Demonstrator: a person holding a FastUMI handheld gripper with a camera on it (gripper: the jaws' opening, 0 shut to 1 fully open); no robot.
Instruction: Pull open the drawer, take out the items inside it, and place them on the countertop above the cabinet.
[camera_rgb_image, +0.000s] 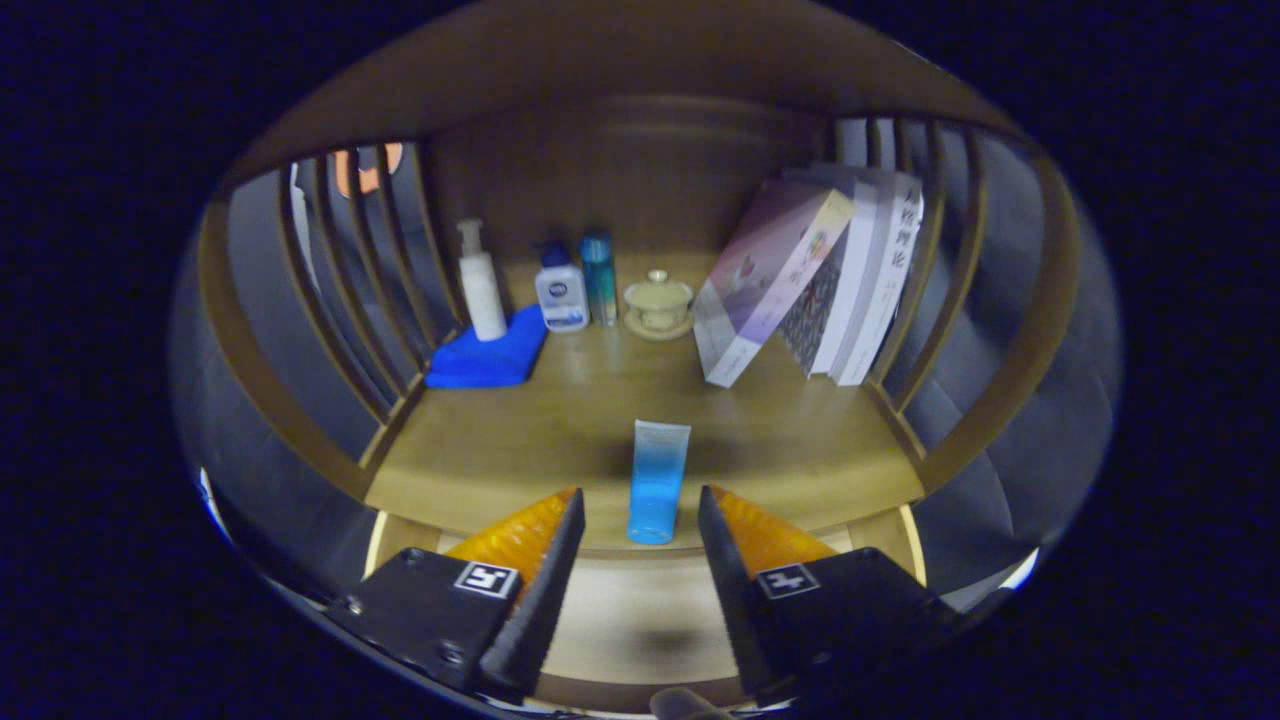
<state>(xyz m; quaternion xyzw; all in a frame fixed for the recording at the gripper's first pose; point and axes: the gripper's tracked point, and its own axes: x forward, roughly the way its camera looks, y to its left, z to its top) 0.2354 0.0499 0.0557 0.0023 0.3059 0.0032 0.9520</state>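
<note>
The blue tube (657, 482) lies on the tabletop (800, 440) just ahead of the wide-open, empty claw (640, 515), centred between its fingers, long axis pointing straight away.

gripper-mounted, facing countertop (560, 440), near

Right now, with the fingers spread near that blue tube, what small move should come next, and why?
Probably draw the gripper straight back: the blue tube lies on the countertop between the open fingers, neither pressing it, so it looks placed already.
</note>
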